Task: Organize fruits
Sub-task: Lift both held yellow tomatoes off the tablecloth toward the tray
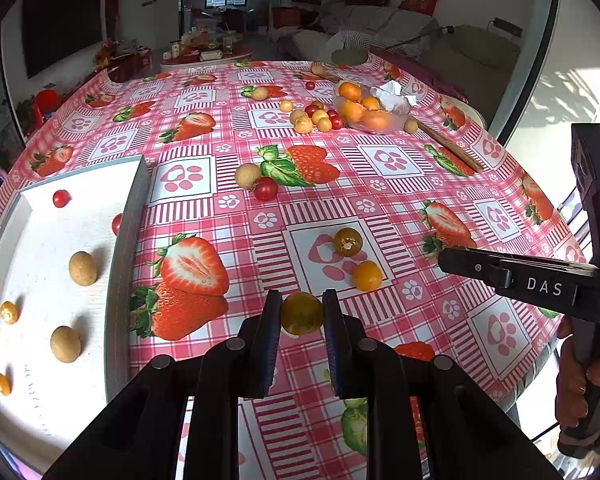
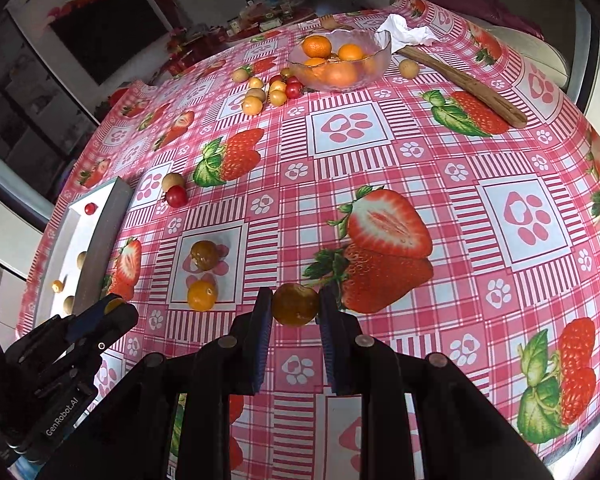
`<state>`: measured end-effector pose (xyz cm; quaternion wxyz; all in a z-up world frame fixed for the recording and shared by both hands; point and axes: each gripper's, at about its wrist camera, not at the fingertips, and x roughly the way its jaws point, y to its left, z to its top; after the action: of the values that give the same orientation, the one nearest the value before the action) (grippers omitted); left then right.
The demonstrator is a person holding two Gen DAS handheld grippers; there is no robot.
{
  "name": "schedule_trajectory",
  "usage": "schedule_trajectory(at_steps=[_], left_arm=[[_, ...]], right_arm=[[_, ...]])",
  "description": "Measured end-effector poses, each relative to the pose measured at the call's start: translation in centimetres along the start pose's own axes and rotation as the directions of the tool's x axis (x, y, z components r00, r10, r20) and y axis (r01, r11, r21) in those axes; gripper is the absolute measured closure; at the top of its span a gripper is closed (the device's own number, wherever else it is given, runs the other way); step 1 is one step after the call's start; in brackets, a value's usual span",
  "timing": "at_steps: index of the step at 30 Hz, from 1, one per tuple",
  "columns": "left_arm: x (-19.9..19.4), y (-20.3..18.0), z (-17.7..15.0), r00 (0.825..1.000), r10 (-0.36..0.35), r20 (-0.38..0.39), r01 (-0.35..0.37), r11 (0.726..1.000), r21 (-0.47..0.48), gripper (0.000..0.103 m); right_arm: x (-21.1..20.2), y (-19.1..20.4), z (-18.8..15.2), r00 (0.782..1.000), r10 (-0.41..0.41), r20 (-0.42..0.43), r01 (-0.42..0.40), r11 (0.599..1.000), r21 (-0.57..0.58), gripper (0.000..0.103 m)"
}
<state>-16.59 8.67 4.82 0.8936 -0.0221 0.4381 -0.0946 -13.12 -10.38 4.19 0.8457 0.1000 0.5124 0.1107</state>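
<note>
My left gripper [image 1: 302, 312] is shut on a small greenish-orange kumquat [image 1: 301, 313], held just above the strawberry tablecloth. My right gripper [image 2: 295, 305] is shut on another orange kumquat [image 2: 295, 305]. Two more kumquats [image 1: 347, 241] [image 1: 367, 276] lie on the cloth ahead of the left gripper; the right wrist view shows the same pair [image 2: 205, 255] [image 2: 202, 295] to the left. A white tray [image 1: 134, 200] at the left holds longans, kumquats and cherry tomatoes. The left gripper [image 2: 114, 308] also shows low at the left in the right wrist view, near the tray.
A glass bowl [image 2: 380, 46] of oranges stands at the far side, with a cluster of small fruits [image 2: 268, 94] beside it, a crumpled tissue [image 2: 406, 32] and a wooden stick [image 2: 468, 84]. A longan [image 1: 247, 176] and cherry tomato [image 1: 265, 188] lie mid-table. A hand [image 1: 580, 384] holds the right gripper's handle.
</note>
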Motion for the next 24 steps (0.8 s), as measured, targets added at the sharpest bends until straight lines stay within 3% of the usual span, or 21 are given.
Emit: schedule_trajectory(at_steps=[24], left_arm=[[-5.9, 9.4, -3.0, 0.991, 0.097, 0.095, -0.083, 0.987, -0.141, 0.081]], right_arm=[[0.1, 10.9, -1.6, 0.998, 0.036, -0.049, -0.044, 0.982, -0.184, 0.078]])
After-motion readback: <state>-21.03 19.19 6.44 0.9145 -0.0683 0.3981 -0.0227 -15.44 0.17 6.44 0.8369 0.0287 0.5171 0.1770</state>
